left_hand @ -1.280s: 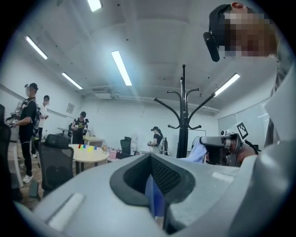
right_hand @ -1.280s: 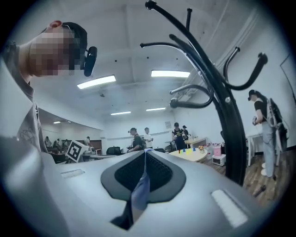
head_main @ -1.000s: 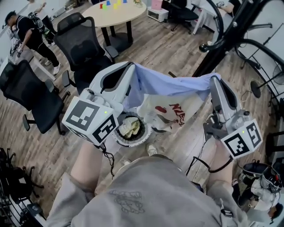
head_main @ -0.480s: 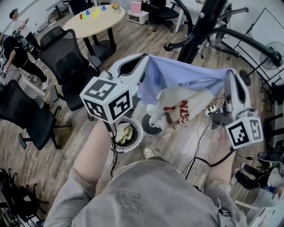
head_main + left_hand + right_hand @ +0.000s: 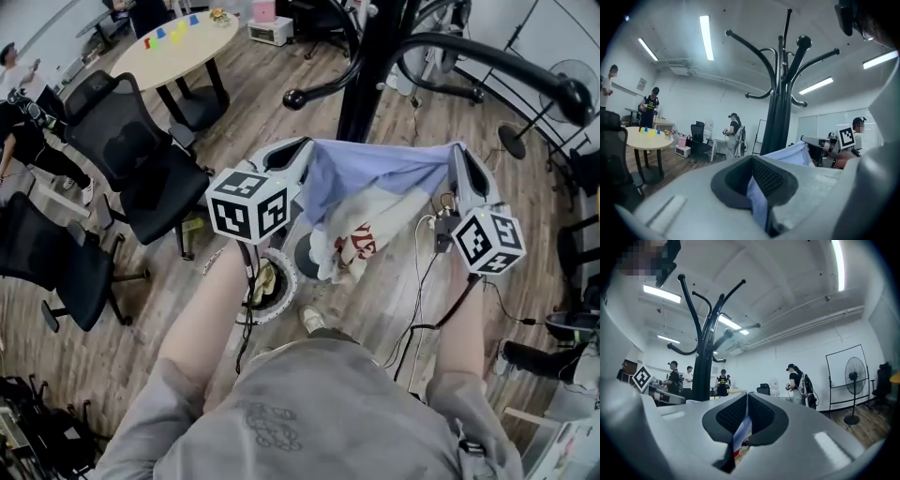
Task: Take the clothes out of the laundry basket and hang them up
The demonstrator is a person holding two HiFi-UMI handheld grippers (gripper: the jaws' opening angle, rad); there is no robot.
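A light blue garment (image 5: pixel 375 173) with a white, red-printed part hangs stretched between my two grippers. My left gripper (image 5: pixel 305 155) is shut on its left corner; the blue cloth (image 5: pixel 757 201) shows pinched between the pads. My right gripper (image 5: pixel 457 157) is shut on the other corner, where a strip of cloth (image 5: pixel 743 430) sits between the jaws. The black coat rack (image 5: pixel 370 66) stands right behind the garment, and its curved hooks (image 5: pixel 780 108) rise ahead of both grippers. The round laundry basket (image 5: pixel 281 298) sits on the floor below, with a yellowish garment (image 5: pixel 265 278) inside.
Black office chairs (image 5: pixel 141 159) stand at the left, with a round table (image 5: pixel 183 37) beyond them. A standing fan (image 5: pixel 567 84) is at the right. Cables (image 5: pixel 422 281) trail over the wooden floor. Several people stand in the background (image 5: pixel 733 136).
Both grippers have carried the stretched garment forward to the coat rack. The rack's pole now stands directly behind the cloth, and the basket lies nearer my feet.
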